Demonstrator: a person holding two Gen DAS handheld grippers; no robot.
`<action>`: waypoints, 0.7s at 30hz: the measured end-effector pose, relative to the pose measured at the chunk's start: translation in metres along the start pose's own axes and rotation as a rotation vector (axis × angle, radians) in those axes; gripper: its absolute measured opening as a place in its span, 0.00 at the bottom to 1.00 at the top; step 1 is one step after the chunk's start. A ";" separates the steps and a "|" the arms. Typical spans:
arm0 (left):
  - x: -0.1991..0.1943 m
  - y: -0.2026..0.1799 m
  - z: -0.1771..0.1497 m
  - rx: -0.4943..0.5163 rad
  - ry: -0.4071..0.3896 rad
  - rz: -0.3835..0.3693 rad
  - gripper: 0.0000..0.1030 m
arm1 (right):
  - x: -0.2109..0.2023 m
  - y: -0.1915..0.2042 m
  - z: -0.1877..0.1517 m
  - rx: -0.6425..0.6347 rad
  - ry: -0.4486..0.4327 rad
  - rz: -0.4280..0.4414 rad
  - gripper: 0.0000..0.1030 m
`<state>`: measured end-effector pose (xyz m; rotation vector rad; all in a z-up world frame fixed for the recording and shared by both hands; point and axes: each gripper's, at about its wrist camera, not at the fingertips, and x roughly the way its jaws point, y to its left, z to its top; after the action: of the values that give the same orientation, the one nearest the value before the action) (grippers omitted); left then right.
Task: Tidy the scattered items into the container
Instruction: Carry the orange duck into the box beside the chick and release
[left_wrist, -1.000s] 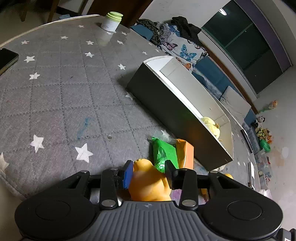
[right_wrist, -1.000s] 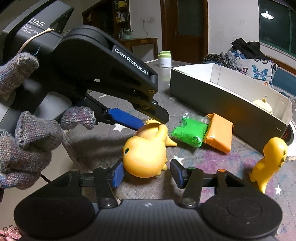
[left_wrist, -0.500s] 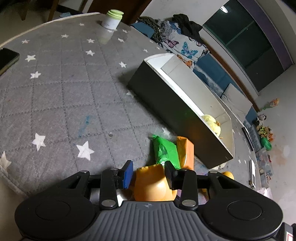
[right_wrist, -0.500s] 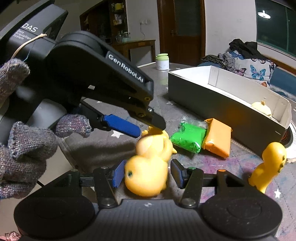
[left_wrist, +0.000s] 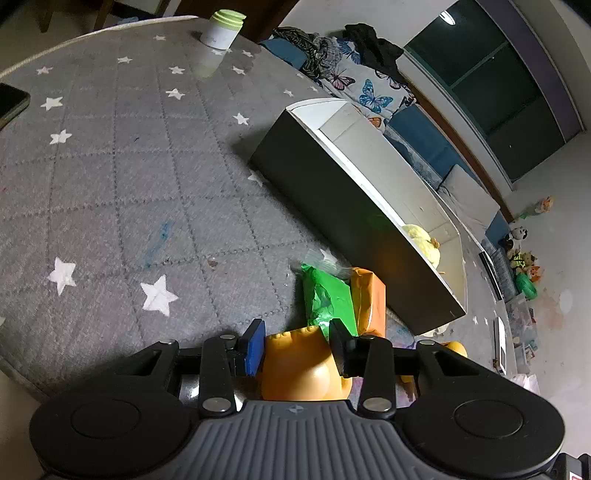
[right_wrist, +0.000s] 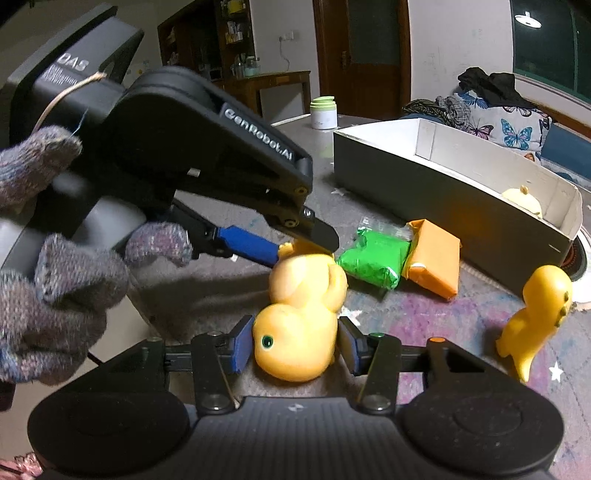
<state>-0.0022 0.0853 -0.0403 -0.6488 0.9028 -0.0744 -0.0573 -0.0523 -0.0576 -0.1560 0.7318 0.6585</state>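
Note:
A yellow rubber duck (right_wrist: 295, 332) lies on the grey star mat. My right gripper (right_wrist: 293, 345) has its pads on both sides of the duck's head, touching or nearly so. My left gripper (left_wrist: 297, 345) straddles the duck's body (left_wrist: 299, 365), pads close against it; it also shows in the right wrist view (right_wrist: 295, 240). A green packet (right_wrist: 373, 254) and an orange packet (right_wrist: 432, 258) lie just beyond the duck. The white open box (left_wrist: 354, 170) holds a pale yellow toy (left_wrist: 421, 240).
A second yellow duck figure (right_wrist: 535, 314) stands at the right. A green-lidded white jar (left_wrist: 221, 26) stands at the mat's far edge. A dark phone (left_wrist: 11, 105) lies at the far left. Cushions and clothes lie behind the box.
The duck has come nearer to both cameras and turned head toward my right gripper. Both grippers have closed in around it.

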 end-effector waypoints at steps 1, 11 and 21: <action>-0.001 0.000 0.000 -0.002 -0.002 0.000 0.40 | 0.000 0.000 0.000 0.000 -0.001 -0.002 0.47; -0.022 -0.011 0.001 0.025 -0.051 -0.014 0.39 | -0.009 0.008 0.003 -0.014 -0.042 0.001 0.47; -0.026 -0.053 0.030 0.107 -0.097 -0.065 0.38 | -0.029 -0.009 0.029 0.006 -0.134 -0.042 0.47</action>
<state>0.0145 0.0652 0.0204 -0.5774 0.7792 -0.1468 -0.0517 -0.0635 -0.0181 -0.1202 0.5997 0.6208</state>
